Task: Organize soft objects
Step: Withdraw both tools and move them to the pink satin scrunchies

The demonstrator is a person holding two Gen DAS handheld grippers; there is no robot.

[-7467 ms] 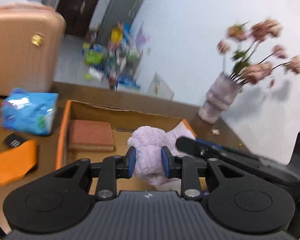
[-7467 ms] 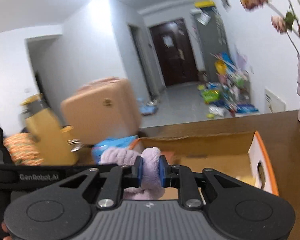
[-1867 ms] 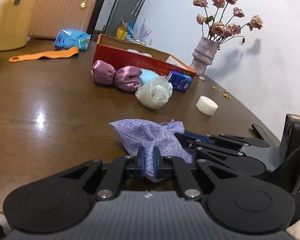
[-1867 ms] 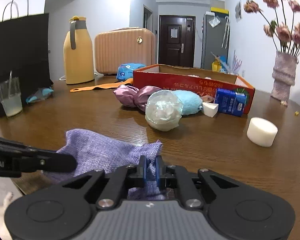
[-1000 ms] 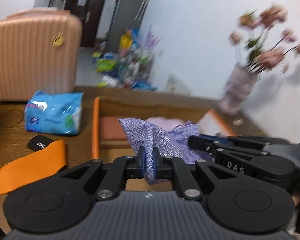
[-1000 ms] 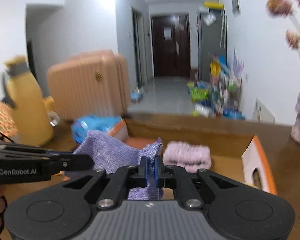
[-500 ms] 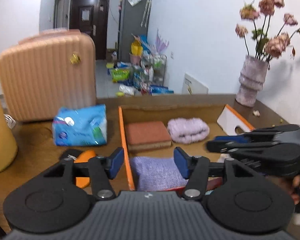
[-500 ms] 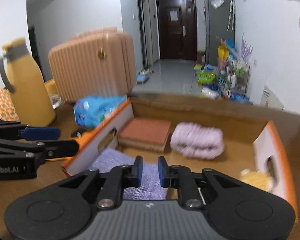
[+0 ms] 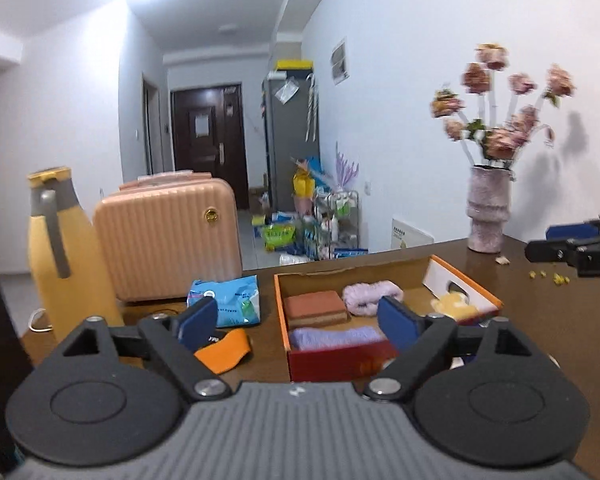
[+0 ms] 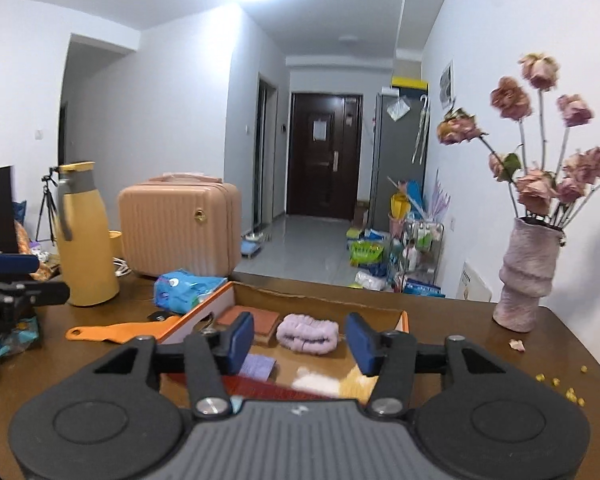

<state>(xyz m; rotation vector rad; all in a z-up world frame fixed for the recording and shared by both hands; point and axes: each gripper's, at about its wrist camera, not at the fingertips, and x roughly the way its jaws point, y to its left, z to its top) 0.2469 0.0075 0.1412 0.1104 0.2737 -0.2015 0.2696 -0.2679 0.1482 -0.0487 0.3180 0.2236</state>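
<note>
Both grippers backed off since a second ago; left gripper and right gripper jaws just opening, spread, empty. Purple pouch lies in box, front-left.

Both grippers' fingers apart, empty

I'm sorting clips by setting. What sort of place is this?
Most likely a lived-in flat: a wooden table with a vase of dried roses, a suitcase beside it, and a hallway leading to a front door.
</note>
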